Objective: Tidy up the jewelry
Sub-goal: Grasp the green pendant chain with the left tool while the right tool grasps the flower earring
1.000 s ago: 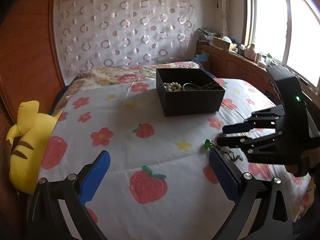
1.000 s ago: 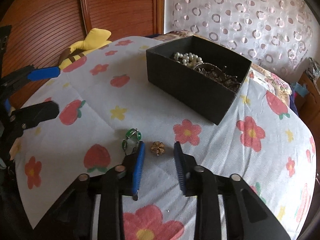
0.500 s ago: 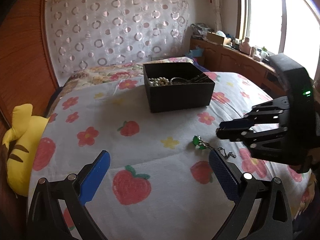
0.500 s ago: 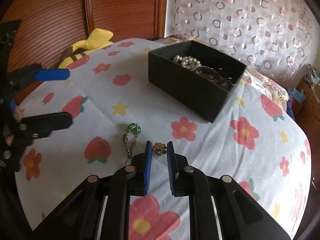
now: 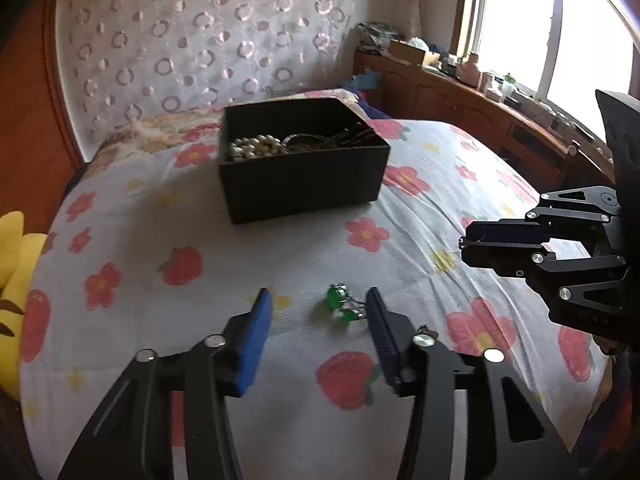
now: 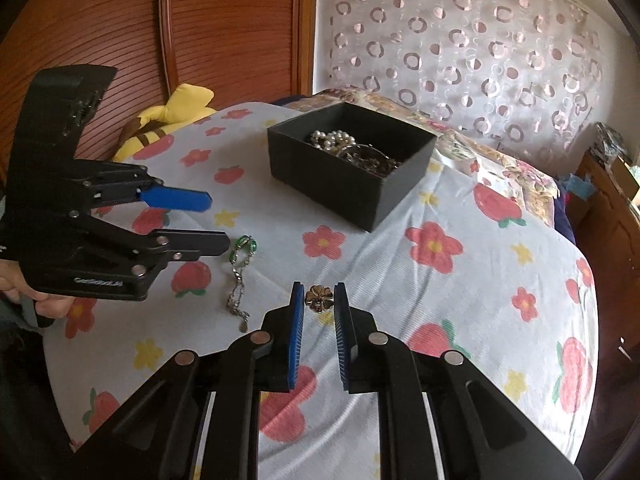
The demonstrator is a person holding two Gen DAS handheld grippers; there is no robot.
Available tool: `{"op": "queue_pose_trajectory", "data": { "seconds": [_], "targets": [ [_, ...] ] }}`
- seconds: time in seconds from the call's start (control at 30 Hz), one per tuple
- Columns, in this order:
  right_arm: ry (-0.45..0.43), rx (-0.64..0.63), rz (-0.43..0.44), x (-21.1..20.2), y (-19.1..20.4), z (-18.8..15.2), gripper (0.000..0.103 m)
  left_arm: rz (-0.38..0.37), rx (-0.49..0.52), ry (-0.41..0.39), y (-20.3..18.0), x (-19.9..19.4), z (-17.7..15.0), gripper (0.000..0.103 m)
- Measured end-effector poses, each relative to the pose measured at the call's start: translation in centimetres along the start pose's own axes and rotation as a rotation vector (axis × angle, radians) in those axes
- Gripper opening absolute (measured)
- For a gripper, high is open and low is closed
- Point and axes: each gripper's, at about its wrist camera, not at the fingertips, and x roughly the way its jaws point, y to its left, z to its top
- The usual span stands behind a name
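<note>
A black box holding pearls and other jewelry sits on the flowered bedspread. A green-beaded bracelet with a chain lies on the bed. My left gripper is open, its fingertips on either side of the green beads. A small gold flower brooch lies between the tips of my right gripper, whose jaws stand narrowly apart around it and do not visibly touch it. The right gripper also shows at the right of the left wrist view.
A yellow plush toy lies at the bed's left edge by the wooden headboard. A wooden cabinet with clutter runs under the window on the right. A curtain with a ring pattern hangs behind the bed.
My left gripper moved forward and right and now has the green bracelet between its fingers, which have narrowed. My right gripper stays over the brooch, its jaws slightly wider than half a second ago.
</note>
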Motion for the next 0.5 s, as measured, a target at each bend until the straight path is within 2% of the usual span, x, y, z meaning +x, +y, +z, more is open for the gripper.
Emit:
{"op": "queue_pose_trajectory", "data": {
  "seconds": [0.1, 0.23, 0.33, 0.37, 0.4, 0.5],
  "targets": [
    [0.002, 0.007, -0.002, 0.1, -0.2, -0.3, 0.017, -0.012, -0.004, 0.014, -0.3, 0.7, 0.1, 0.035],
    [0.001, 0.009, 0.0, 0.1, -0.3, -0.3, 0.017, -0.016, -0.005, 0.028, -0.5, 1.2, 0.2, 0.032],
    [0.001, 0.009, -0.002, 0.1, -0.3, -0.4, 0.017, -0.018, 0.0, 0.038, -0.7, 1.6, 0.2, 0.022],
    [0.001, 0.009, -0.001, 0.1, -0.3, -0.3, 0.017, -0.023, 0.001, 0.045, -0.6, 1.8, 0.1, 0.014],
    [0.0, 0.009, -0.001, 0.1, -0.3, -0.4, 0.017, -0.024, 0.003, 0.049, -0.6, 1.9, 0.1, 0.011],
    [-0.004, 0.007, 0.001, 0.1, -0.2, -0.4, 0.017, -0.034, 0.005, 0.041, -0.5, 1.7, 0.0, 0.01]
  ]
}}
